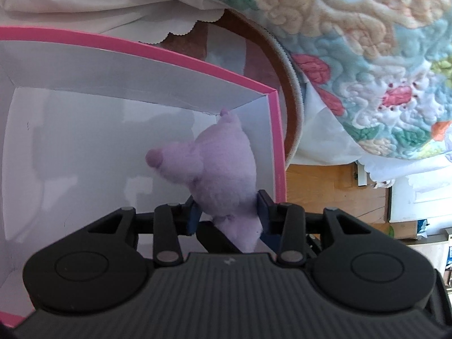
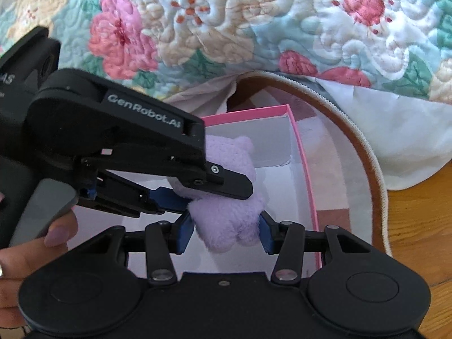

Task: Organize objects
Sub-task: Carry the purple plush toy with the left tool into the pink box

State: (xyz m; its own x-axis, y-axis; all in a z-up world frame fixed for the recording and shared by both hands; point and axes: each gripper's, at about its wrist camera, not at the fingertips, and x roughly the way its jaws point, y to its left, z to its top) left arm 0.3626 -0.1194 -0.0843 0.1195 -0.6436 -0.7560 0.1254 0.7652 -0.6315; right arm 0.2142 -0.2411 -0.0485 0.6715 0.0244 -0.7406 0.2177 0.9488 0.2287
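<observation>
Step in hand: lowering a purple plush toy (image 2: 226, 220) into a pink-rimmed box (image 1: 278, 141), both grippers gripping it together.
Toy's place: hanging inside the box near its right-hand corner, above the white floor; touching the floor or not, impossible to tell.
Left gripper (image 1: 227, 212): partly closed, blue pads pressing into the soft body on either side, holding the toy's lower part; seen from the right wrist view reaching in from the left over the box (image 2: 180, 197).
Right gripper (image 2: 227, 233): partly closed too, pads sinking into the plush from both sides, gripping the end nearest its own camera.
Box: standing open, white inside, nothing else showing in it, sitting on a round mat with a brown border (image 2: 364, 147).
Surroundings: flowered quilt (image 2: 254, 28) draping behind and beside the mat, wooden floor (image 2: 418, 226) showing at the right; a person's hand (image 2: 31, 243) wrapping the left gripper's handle.
Progress, judging: placing nearly done, releasing not yet done.
Next move, judging: easing the toy down onto the white floor, then spreading both sets of jaws clear of the plush and lifting straight up.
Calling for: keeping clear of the pink wall just beside the toy, and opening wide enough to avoid fur snagging on the pads and dragging the toy back out.
Risk: letting go on one side only, tipping the toy against the wall.
</observation>
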